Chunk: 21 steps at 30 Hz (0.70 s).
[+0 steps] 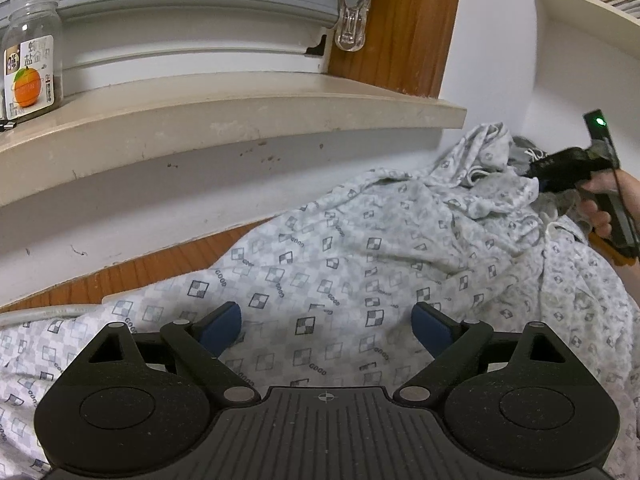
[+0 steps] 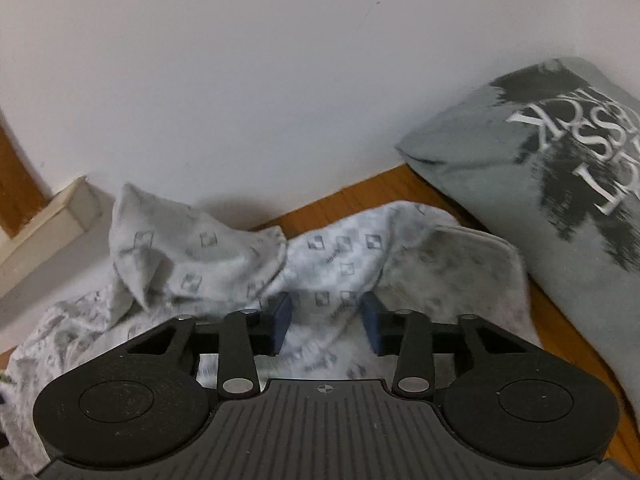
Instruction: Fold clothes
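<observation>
Hovering over the patterned garment (image 1: 360, 248), my left gripper (image 1: 326, 320) has its blue pads spread wide, with nothing between them but the cloth below. The print is small checkered squares with the word "GOOD" repeated beside them. A clear jar (image 1: 34, 52) stands on the stone sill (image 1: 240, 116) at far left; its label shows an orange and Chinese characters that I cannot read fully. The garment lies crumpled across the orange-brown wooden surface (image 1: 160, 268), bare only along the left edge by the white wall. At far right a hand (image 1: 604, 208) holds my right gripper (image 1: 536, 170) at the bunched far end of the garment, under a white shelf (image 1: 580, 12) of books. From the right wrist, my right gripper (image 2: 326, 316) has its pads a little apart, with cloth lying in the gap; I see no pinch. A grey fabric piece (image 2: 540, 160) with a dark brushed print and upside-down white letters leans just right, touching the garment's edge. Bare wood shows between them, with plain wall (image 2: 280, 80) beyond.
</observation>
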Tool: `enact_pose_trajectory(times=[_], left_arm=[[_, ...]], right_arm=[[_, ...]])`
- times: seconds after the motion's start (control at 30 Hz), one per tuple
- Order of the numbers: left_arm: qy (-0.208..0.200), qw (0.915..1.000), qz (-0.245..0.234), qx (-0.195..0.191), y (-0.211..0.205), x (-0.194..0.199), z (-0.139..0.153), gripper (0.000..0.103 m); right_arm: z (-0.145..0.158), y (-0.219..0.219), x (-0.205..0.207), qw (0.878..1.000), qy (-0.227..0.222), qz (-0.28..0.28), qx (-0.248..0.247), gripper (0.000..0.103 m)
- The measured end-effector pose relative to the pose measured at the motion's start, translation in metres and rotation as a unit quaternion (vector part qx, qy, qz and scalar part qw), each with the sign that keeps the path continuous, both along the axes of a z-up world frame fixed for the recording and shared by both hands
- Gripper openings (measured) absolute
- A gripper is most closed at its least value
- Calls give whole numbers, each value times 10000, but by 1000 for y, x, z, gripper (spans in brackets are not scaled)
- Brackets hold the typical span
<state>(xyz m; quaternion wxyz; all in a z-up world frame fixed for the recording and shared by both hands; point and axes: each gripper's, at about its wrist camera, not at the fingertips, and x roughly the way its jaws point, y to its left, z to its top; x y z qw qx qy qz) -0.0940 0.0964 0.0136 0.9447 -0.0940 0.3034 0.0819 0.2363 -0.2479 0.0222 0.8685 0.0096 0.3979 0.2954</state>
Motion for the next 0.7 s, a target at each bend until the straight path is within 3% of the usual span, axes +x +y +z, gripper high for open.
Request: enact_pose_trajectory(times=[0.03, 0.1, 0.2, 0.27, 0.33, 0.43, 0.57, 0.7], left_arm=[[5, 10000, -2, 2, 0, 1, 0, 94], [13, 10000, -16, -11, 0, 1, 0, 94], [12, 10000, -15, -22, 1, 2, 0, 94], [14, 10000, -10, -22, 2, 2, 0, 94], [22, 10000, -14, -8, 1, 2, 0, 94], [29, 10000, -26, 40, 0, 3, 0, 95], [102, 9999, -90, 32, -1, 5, -2, 97], [157, 9998, -142, 51, -3, 5, -3, 97]], right_arm=[[3, 4, 1, 9998, -172, 0, -40, 4], [19, 9, 1, 9968, -796, -74, -71, 4], [53, 6, -2, 9821, -1771, -541, 339, 3], [66, 6, -1, 9752, -2023, -829, 333, 12], [68, 4, 3, 9809, -1787, -737, 209, 18], [64, -15, -10, 9816, -1824, -555, 22, 20], [40, -44, -21, 9882, -1359, -296, -646, 30], [12, -71, -48, 9895, -1112, -128, -913, 33]])
